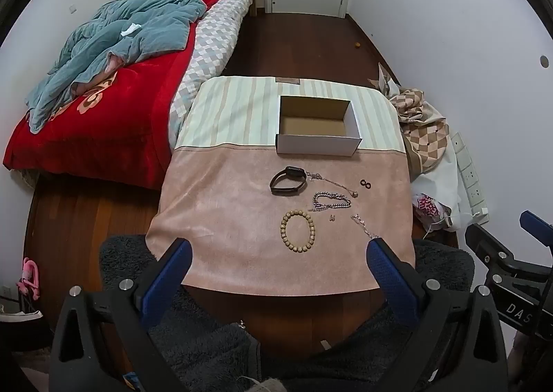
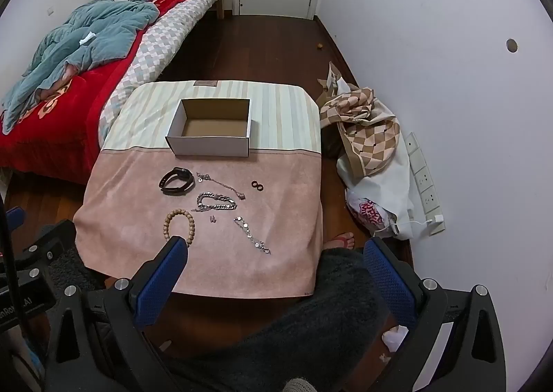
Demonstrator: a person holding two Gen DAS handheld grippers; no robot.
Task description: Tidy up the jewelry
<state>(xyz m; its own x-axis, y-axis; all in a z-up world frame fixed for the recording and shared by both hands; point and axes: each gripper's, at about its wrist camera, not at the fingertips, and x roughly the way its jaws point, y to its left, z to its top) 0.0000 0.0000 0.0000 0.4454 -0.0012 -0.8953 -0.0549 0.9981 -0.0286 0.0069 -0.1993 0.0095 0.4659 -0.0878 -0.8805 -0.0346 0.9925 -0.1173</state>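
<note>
**Op:** Both tools idle over the near edge of the table (image 1: 214,219). Left gripper (image 1: 280,253) spread wide, nothing between the pads; right gripper (image 2: 274,252) same, wide and empty.

**Obs:** Where's the jewelry?

**Op:** All on the pink half, between the near edge and the cardboard box (image 2: 211,131), which sits at the stripe/pink border and looks empty. Bead bracelet (image 1: 297,232) lies closest to me, flat, a round loop so no real long axis. I'd judge left is better placed: bracelet sits fwd and centred between its fingers.

**Obs:** And right?

**Op:** In the right view that bracelet is half hidden behind the left-side finger. But the disc chain (image 2: 251,233) shows in full there, long axis diagonal toward the near-right corner, straight ahead of the right tool. Left view covers its near end.

**Obs:** Rest?

**Op:** Black watch (image 2: 175,180), thick chain (image 2: 217,202), thin chain (image 2: 221,183), two dark rings (image 2: 257,184) nearer the box.
</note>
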